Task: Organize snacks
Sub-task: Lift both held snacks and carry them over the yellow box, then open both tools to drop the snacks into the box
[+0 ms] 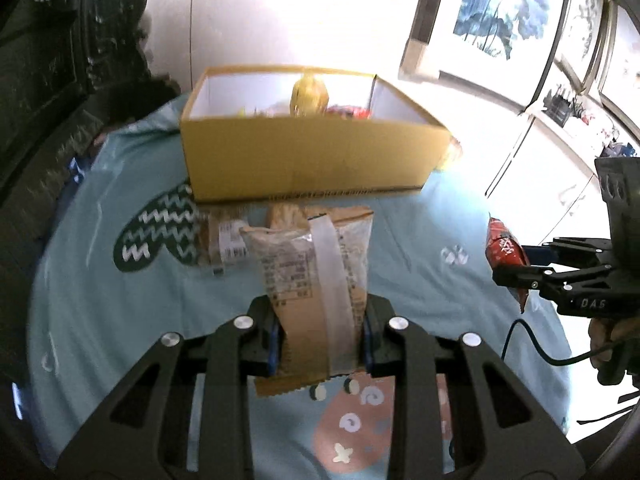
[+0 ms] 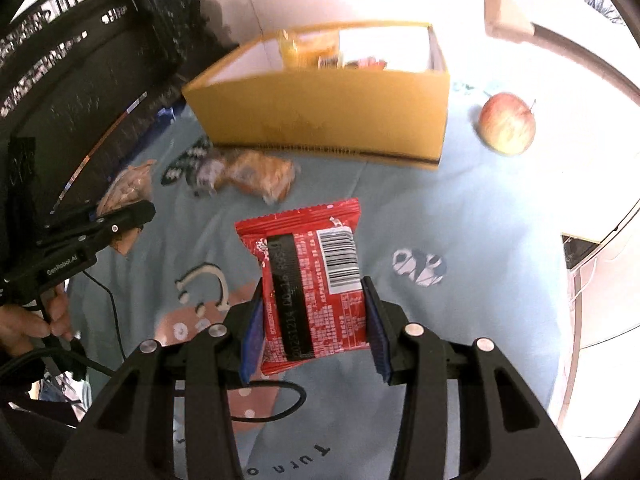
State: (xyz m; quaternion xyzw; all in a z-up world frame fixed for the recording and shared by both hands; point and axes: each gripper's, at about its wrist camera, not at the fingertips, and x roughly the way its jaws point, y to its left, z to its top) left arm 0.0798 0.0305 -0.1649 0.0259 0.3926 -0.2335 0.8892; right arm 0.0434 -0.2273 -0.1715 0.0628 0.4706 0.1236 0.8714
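So right now you've got a snack in each hand. Your left gripper (image 1: 320,344) is clamped narrow on a tan and clear plastic pastry packet (image 1: 316,276), blue pads pressing both its sides, and the packet sticks up off the cloth in front of the open yellow cardboard box (image 1: 312,160). Your right gripper (image 2: 314,332) is squeezing a red foil snack pouch with a white barcode (image 2: 316,280) the same way, also lifted and sitting on the near side of that box.

Working outward from there: the box sits at the far side of the light blue patterned tablecloth (image 1: 420,240), and it already has some stuff in it, a yellow wrapped item (image 1: 310,94) plus a few reddish packs I can't make out. Just in front of the box's near wall there's another clear bread packet (image 2: 256,172) lying flat on the cloth. Off to the box's right, a red-yellow apple (image 2: 508,124) sits on its own.

Looks to me like you're mid-carry, both pickups done and the drops still to come. Next move probably needs both packets taken up over the box's near wall, then let go inside where there's bare floor. Maybe go one at a time so your hands don't crowd each other over the opening.
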